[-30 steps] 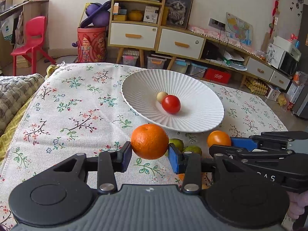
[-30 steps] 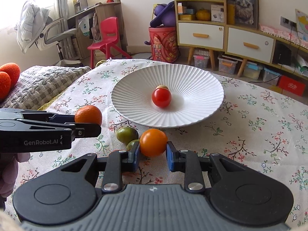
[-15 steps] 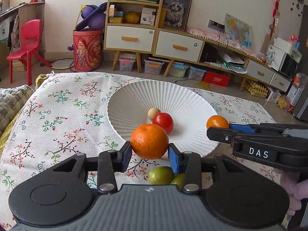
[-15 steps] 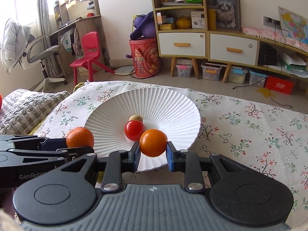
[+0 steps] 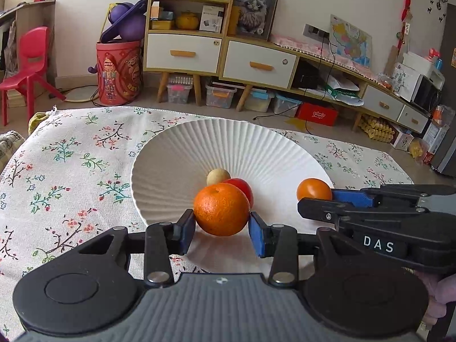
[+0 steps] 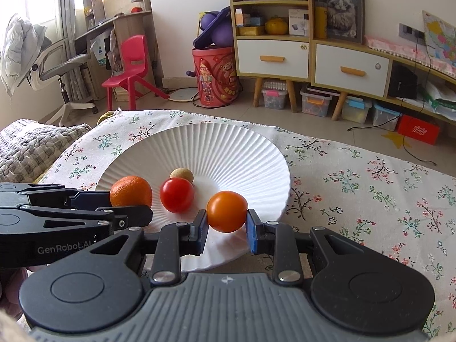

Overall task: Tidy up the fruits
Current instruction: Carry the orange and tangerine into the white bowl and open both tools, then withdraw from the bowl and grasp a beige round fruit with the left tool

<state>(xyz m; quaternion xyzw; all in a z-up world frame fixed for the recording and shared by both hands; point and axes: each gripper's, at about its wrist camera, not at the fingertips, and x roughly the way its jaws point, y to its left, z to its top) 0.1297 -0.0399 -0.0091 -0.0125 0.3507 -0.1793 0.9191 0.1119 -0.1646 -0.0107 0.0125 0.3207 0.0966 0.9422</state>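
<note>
While both tools hang over the near rim of the white fluted plate [image 5: 176, 148], you have bare ribbed surface open across its far half, from about 10 to 2 o'clock of the centre. Your left hand-held gripper [image 5: 221, 223] is clamped on the orange [image 5: 221, 209], blue pads pressing its two sides, just above the plate's near slope. Directly behind it, at 12 o'clock, sit the red tomato [image 6: 176, 194] and the small tan fruit [image 6: 181, 174], close together in the plate's hollow (the orange nearly touches the tomato in the left view). Your right hand-held gripper [image 6: 227, 223] is clamped on the smaller orange tomato [image 6: 226, 211], held over the plate's near-right edge, at roughly 4 o'clock of the red tomato. Both tools lie side by side, near each other but apart. Beyond the plate's right rim, the floral cloth on the desk [image 6: 370, 188] lies flat and open.
</note>
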